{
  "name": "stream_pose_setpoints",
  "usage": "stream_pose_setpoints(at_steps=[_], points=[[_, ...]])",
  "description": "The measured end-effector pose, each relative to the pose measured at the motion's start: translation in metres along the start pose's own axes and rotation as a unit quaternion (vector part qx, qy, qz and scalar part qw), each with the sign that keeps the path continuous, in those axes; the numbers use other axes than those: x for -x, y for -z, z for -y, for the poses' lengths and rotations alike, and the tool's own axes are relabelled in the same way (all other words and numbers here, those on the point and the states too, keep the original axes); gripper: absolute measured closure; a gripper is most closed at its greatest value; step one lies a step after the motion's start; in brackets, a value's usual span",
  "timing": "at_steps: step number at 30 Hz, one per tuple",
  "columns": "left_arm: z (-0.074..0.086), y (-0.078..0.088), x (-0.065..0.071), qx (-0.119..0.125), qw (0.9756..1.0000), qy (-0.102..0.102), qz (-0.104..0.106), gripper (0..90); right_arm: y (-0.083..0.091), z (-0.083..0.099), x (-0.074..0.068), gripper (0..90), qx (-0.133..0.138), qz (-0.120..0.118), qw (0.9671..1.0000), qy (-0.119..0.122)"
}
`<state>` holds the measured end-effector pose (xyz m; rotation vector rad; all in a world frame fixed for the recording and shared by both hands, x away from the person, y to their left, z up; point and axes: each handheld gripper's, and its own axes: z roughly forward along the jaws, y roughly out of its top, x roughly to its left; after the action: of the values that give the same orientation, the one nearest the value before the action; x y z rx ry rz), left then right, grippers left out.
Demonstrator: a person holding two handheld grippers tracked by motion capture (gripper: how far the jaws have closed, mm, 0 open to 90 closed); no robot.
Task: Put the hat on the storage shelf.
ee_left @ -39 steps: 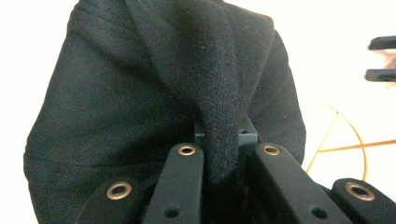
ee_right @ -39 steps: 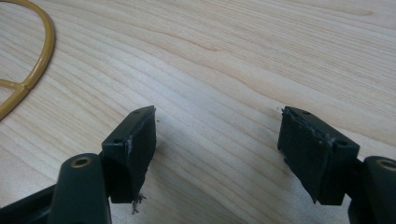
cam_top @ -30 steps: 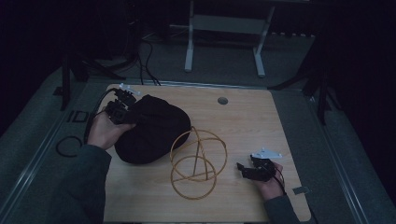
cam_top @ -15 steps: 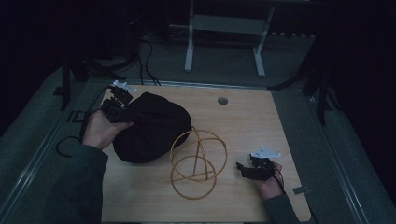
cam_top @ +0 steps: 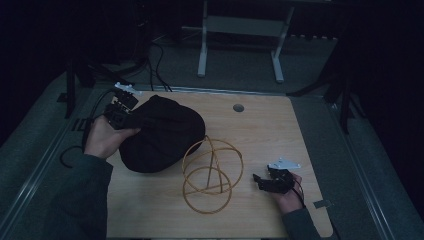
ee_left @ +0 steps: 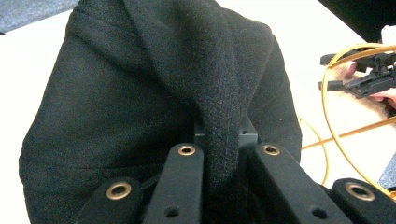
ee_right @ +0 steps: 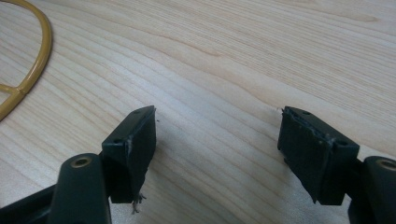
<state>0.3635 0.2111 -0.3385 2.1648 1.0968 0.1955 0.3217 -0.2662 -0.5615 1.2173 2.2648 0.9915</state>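
Observation:
A black cloth bundle (cam_top: 165, 132) lies on the left part of the wooden table (cam_top: 285, 135). My left gripper (cam_top: 121, 111) is at the bundle's far left edge, shut on a fold of the black cloth (ee_left: 140, 93); the fold runs up between the jaws (ee_left: 219, 140). A yellow wire frame of crossed hoops (cam_top: 212, 172) stands right of the bundle and also shows as yellow wire (ee_left: 336, 107) in the left gripper view. My right gripper (cam_top: 259, 181) rests low at the front right, open (ee_right: 217, 135) over bare wood, with the yellow hoop (ee_right: 32, 70) off to its left.
A round cable hole (cam_top: 238, 107) sits in the tabletop's far edge. Cables (cam_top: 150, 65) trail on the floor at the back left, and a white stand's legs (cam_top: 240, 50) rise behind the table. A small tag (cam_top: 322, 203) hangs at the front right corner.
My left hand has shifted slightly toward the far left, taking the cloth's edge with it. The right hand and the wire frame have kept still.

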Motion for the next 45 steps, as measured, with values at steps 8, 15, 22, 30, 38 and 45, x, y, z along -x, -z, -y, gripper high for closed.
stream_pose_setpoints(at_steps=[8,15,22,30,38,45], points=[[-0.005,0.009,0.003,0.007,1.0,-0.006,-0.003,85.2,0.0,0.0,0.0,27.6,0.0,0.0,1.0,0.0],[-0.007,0.016,0.003,0.006,0.9999,-0.012,0.003,85.2,0.0,0.0,0.0,27.6,0.0,0.0,1.0,0.0],[-0.009,0.023,0.005,0.01,0.9998,-0.018,0.002,85.2,0.0,0.0,0.0,27.6,0.0,0.0,1.0,0.0],[-0.012,0.029,0.007,0.012,0.9997,-0.021,-0.003,85.2,0.0,0.0,0.0,27.6,0.0,0.0,1.0,0.0],[-0.016,0.038,0.01,0.02,0.9995,-0.026,-0.005,85.2,0.0,0.0,0.0,27.6,0.0,0.0,1.0,0.0],[-0.019,0.045,0.011,0.021,0.9994,-0.029,-0.001,85.2,0.0,0.0,0.0,27.6,0.0,0.0,1.0,-0.001]])
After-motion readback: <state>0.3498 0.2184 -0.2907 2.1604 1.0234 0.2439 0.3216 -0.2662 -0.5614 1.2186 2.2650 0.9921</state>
